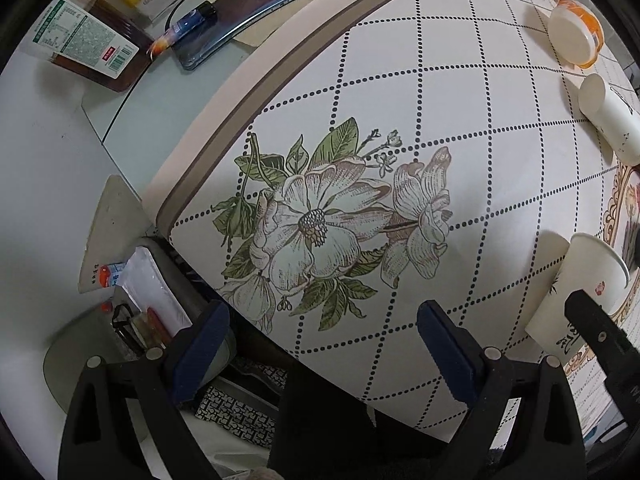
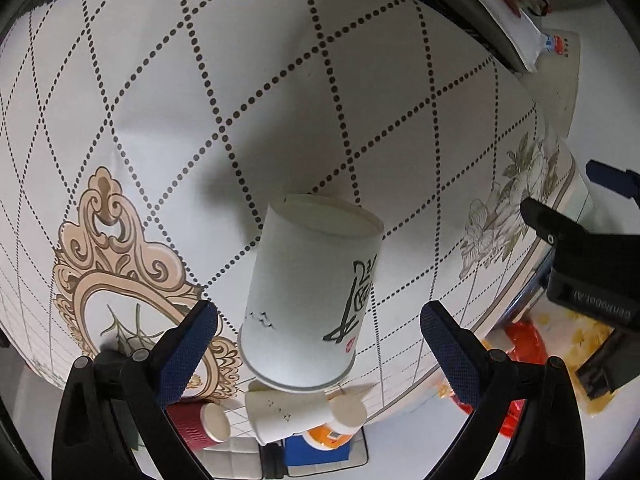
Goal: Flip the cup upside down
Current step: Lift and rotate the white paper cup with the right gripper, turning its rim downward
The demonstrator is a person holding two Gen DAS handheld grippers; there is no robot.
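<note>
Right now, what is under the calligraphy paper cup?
The calligraphy paper cup stands mouth-down on the patterned tablecloth. Its rim meets the cloth; whatever lies beneath is covered. Both claws are open.

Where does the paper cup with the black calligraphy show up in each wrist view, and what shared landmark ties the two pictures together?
Left wrist: the calligraphy cup is at the far right edge, partly behind the right gripper.
Right wrist: it is at centre, between the open fingers of the right gripper, not touched by them.
Shared landmark: the floral print on the tablecloth.
</note>
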